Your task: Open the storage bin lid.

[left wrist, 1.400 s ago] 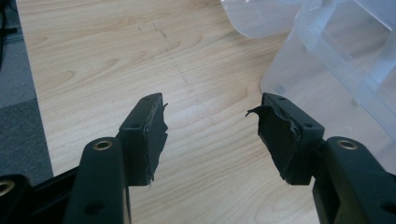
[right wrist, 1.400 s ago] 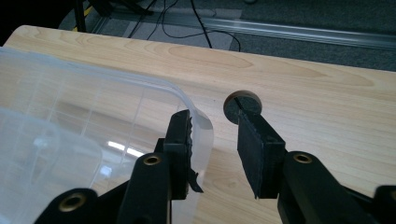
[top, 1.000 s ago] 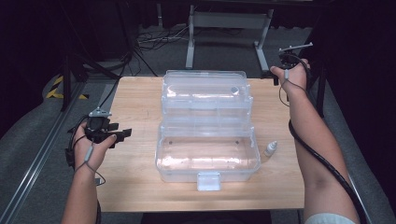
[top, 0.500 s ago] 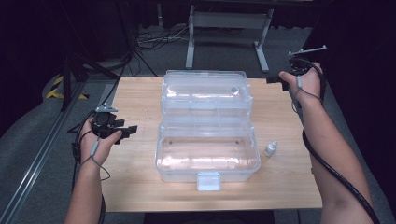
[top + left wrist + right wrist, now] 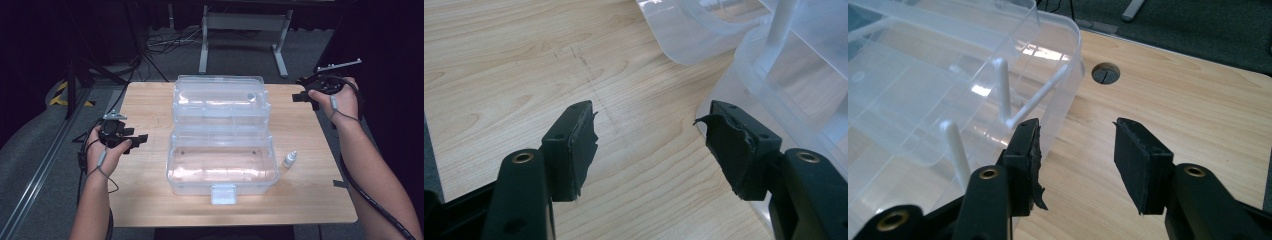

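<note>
Looking down from the high view, a clear plastic storage box (image 5: pixel 220 150) sits open in the middle of the wooden tabletop (image 5: pixel 150 200), its lid tilted back toward the far edge and a white latch at its near edge. A small dropper bottle (image 5: pixel 289 159) stands just beside the box on the right. The left gripper (image 5: pixel 141 138) hovers over the tabletop near the box's left side, held in the person's left hand (image 5: pixel 107 150), with nothing between its jaws. The right gripper (image 5: pixel 298 98) is held at the far right edge of the tabletop, near the lid's right end, in the right hand (image 5: pixel 337 100).

From the left gripper view, the 2 black jaws stand wide apart over bare wood, empty, with the box's rounded clear wall (image 5: pixel 774 90) just beyond the right-hand jaw.

From the right gripper view, the jaws have just been opening and stand moderately wide with nothing between them; the clear box (image 5: pixel 938 90) lies beside the left-hand jaw, and a round cable hole (image 5: pixel 1105 73) shows in the tabletop beyond.
</note>
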Demonstrator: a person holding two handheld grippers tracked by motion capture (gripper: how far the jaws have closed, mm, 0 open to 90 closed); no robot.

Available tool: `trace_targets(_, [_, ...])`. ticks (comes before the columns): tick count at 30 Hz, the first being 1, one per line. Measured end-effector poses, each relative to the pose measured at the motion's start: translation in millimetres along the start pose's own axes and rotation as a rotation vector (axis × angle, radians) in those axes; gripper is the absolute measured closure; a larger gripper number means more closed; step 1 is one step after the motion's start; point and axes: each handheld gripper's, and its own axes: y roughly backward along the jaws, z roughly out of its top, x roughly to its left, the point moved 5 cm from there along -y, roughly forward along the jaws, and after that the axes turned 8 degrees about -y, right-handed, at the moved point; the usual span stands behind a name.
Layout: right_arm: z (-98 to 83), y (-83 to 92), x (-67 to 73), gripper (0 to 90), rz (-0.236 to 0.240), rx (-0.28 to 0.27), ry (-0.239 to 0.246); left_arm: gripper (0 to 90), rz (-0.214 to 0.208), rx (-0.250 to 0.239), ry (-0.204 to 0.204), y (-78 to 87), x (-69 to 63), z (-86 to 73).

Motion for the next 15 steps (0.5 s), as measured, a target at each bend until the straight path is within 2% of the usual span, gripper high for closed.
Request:
trace_targets(10, [-27.2, 14.4, -1.8, 50.8, 0.02, 0.066, 0.019, 36.6, 0.004, 0.003, 0.01, 2.2, -0.1, -1.1])
trace_targets(15, [-39.1, 20.0, -1.8, 48.4, 0.028, 0.083, 0.049, 35.9, 0.005, 0.008, 0.009, 2.6, -0.8, -2.1])
